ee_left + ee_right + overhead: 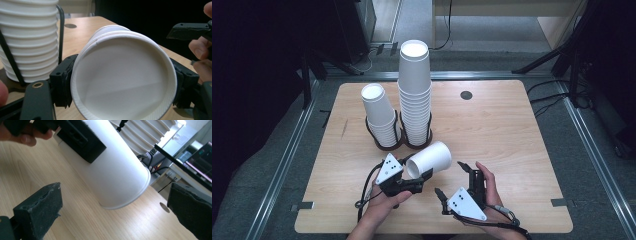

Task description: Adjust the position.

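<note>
A white paper cup [430, 158] lies on its side just above the table, base pointing away toward the right. My left gripper [416, 169] is shut on it near the rim. In the left gripper view the cup's open mouth [122, 80] faces the camera, with a black pad [63, 82] pressed on each side. My right gripper [449, 178] stands open to the right of the cup. In the right gripper view its pads [40, 212] sit wide apart, short of the cup's base [110, 175], touching nothing.
Two stacks of white cups stand in a black wire holder [389, 145] behind the grippers: a tall one [414, 95] and a shorter, leaning one [379, 115]. The wooden table [502, 140] has a round cable hole [466, 95] at the back right.
</note>
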`<state>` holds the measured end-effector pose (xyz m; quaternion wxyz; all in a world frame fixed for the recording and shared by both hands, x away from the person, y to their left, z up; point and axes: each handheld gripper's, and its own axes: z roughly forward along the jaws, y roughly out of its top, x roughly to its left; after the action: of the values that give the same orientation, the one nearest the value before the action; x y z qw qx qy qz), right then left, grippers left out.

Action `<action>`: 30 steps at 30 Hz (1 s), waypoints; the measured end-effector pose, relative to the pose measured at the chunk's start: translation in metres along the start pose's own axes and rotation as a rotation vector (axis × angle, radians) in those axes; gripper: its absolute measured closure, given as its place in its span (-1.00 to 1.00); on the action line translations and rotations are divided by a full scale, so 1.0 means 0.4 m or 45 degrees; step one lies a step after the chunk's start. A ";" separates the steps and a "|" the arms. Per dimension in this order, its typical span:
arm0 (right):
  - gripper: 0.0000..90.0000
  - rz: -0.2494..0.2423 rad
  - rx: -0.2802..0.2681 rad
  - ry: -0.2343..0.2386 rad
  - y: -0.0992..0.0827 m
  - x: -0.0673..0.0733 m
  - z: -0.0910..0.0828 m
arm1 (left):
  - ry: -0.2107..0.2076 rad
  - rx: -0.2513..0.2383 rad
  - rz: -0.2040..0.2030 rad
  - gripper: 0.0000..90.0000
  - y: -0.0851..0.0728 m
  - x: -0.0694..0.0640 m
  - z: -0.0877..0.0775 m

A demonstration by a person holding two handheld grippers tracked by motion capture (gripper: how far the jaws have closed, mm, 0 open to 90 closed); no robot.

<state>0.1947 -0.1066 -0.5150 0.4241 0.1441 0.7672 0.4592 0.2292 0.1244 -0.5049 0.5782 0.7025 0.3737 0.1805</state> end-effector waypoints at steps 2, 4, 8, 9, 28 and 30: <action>-0.99 0.071 -0.004 -0.005 0.001 -0.007 -0.003 | 0.018 -0.014 0.014 -0.50 -0.002 0.000 0.001; -0.99 0.138 -0.006 -0.015 0.001 -0.014 -0.005 | 0.026 -0.028 0.019 -0.50 -0.004 0.000 0.002; -0.98 0.234 -0.028 -0.045 -0.001 -0.024 -0.008 | 0.046 -0.061 0.040 -0.50 -0.007 0.000 0.003; -0.98 0.234 -0.028 -0.045 -0.001 -0.024 -0.008 | 0.046 -0.061 0.040 -0.50 -0.007 0.000 0.003; -0.98 0.744 -0.061 -0.094 0.007 -0.049 0.002 | 0.058 -0.161 0.093 -0.50 -0.020 -0.007 0.006; -0.98 0.794 -0.066 -0.068 0.007 -0.052 0.001 | 0.063 -0.165 0.098 -0.50 -0.020 -0.008 0.007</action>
<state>0.2069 -0.1175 -0.5018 0.2863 0.3735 0.6626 0.5827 0.2265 0.1205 -0.5128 0.6057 0.6729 0.3480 0.2437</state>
